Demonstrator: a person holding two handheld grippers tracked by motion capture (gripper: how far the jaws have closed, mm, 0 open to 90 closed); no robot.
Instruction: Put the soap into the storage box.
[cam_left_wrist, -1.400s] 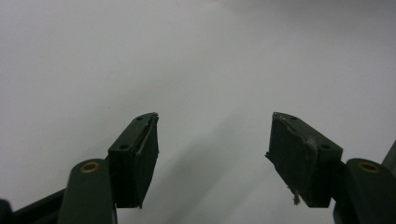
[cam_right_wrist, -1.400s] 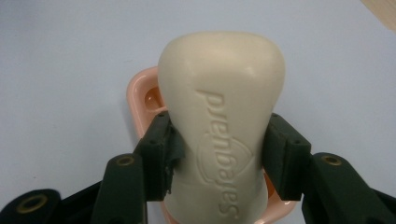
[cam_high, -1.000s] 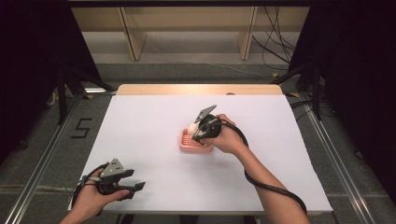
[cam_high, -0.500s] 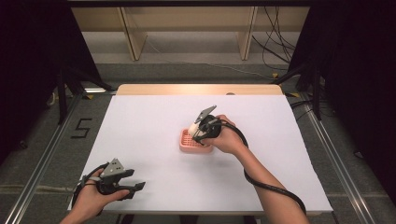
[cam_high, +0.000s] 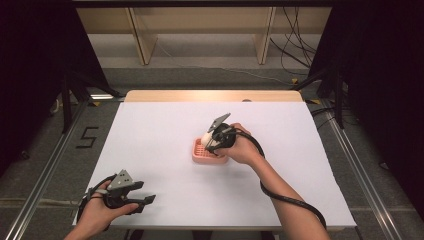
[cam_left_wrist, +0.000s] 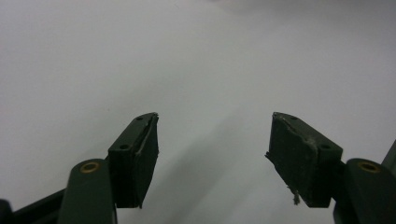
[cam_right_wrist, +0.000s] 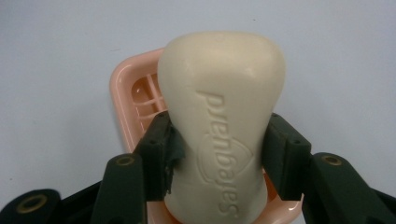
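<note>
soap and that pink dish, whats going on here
A person is working at a white table with tongs in each hand. The right tongs are shut on a cream bar of Safeguard soap, holding it just over the pink soap dish in the middle of the table; whether the bar touches the dish cannot be told. The left tongs rest open near the table's front left edge with nothing between the jaws.
</note>
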